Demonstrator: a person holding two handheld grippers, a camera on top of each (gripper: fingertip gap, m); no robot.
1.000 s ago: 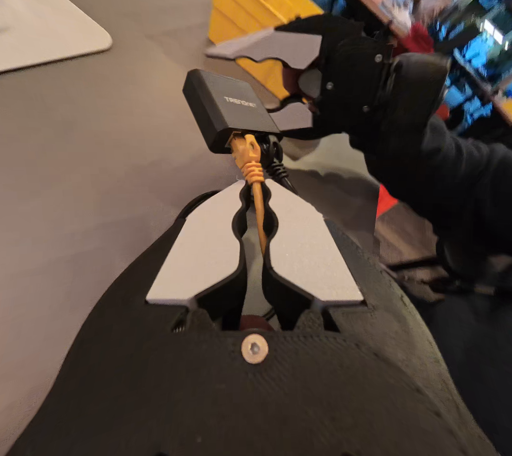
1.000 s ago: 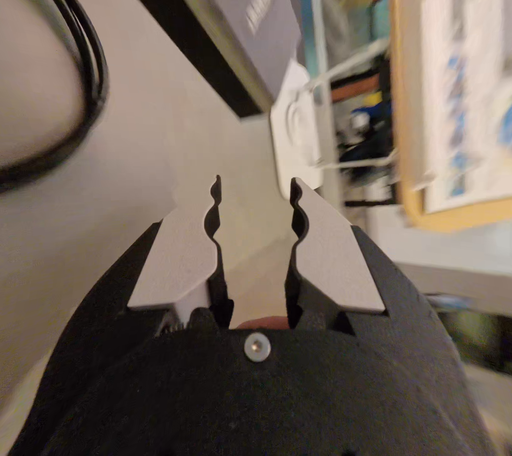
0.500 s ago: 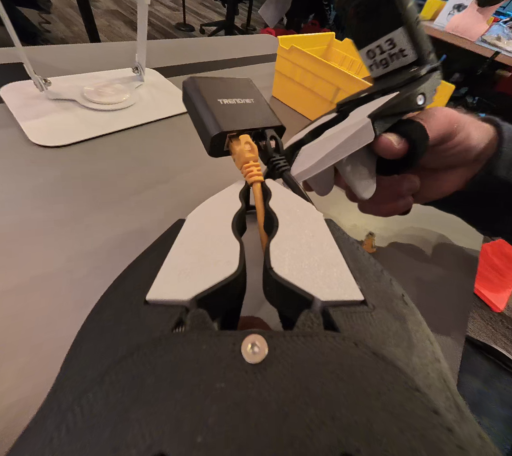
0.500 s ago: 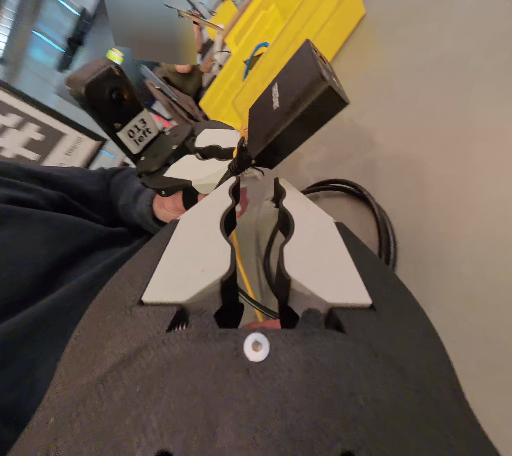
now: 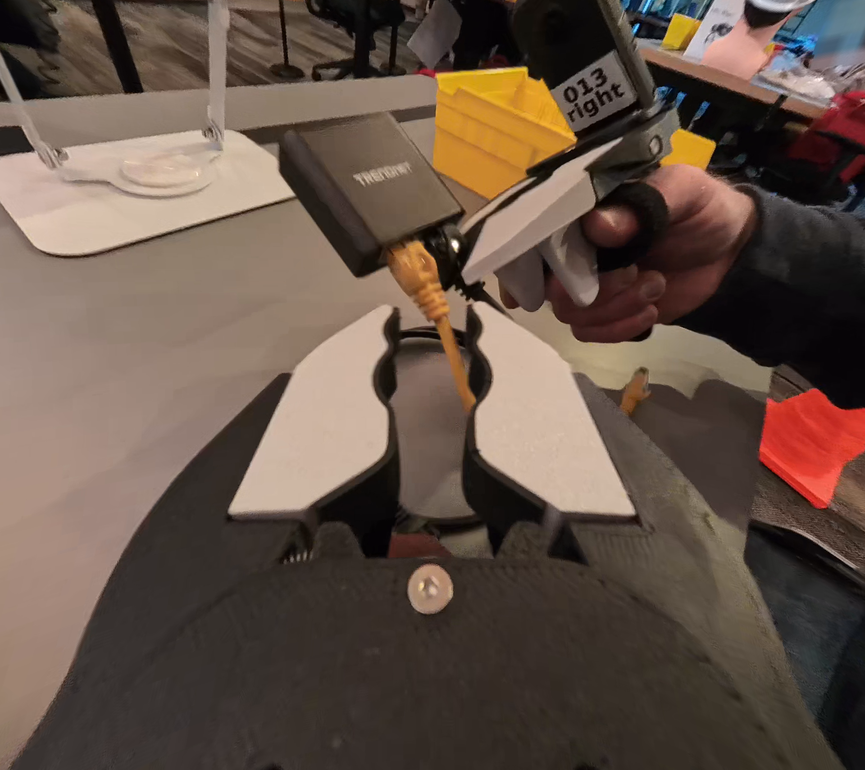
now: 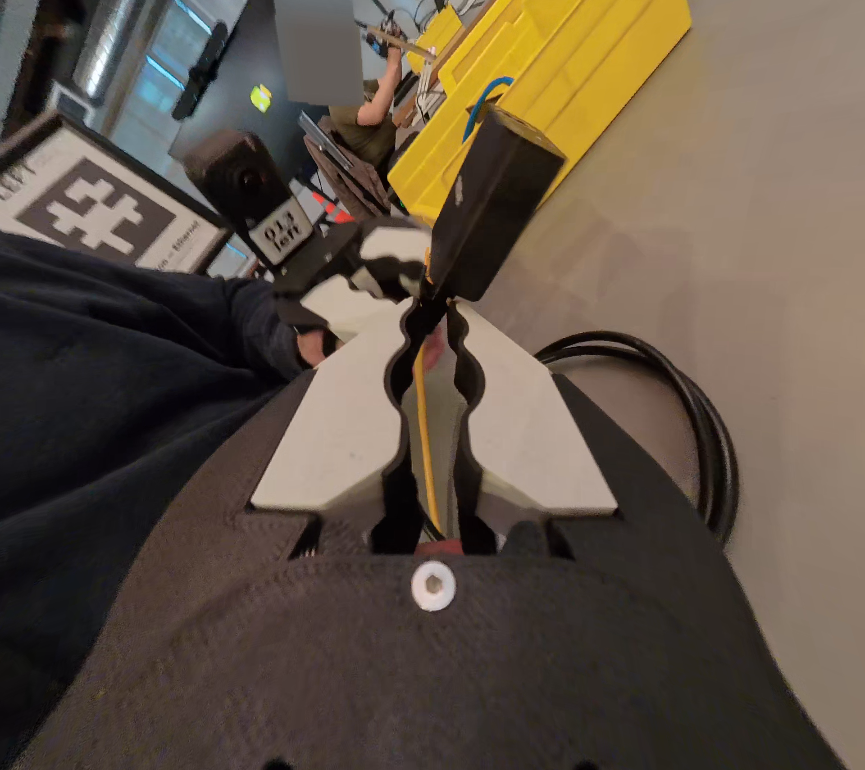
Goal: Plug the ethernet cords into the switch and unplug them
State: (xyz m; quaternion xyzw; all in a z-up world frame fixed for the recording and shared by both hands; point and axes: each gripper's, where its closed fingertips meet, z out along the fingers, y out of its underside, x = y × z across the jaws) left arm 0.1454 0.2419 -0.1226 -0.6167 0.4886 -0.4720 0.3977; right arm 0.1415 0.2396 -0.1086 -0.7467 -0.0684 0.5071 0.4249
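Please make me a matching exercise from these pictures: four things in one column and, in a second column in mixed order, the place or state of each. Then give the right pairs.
Column one:
1. orange cord
2. black cord
3. yellow bins
4. left claw

Column two:
A. open, gripping nothing
B. pinched by the right claw, close to the switch
C. standing on the table behind the switch
D. plugged into the switch, running loose between two parted fingers

Right pairs: 1-D, 2-B, 3-C, 4-A.
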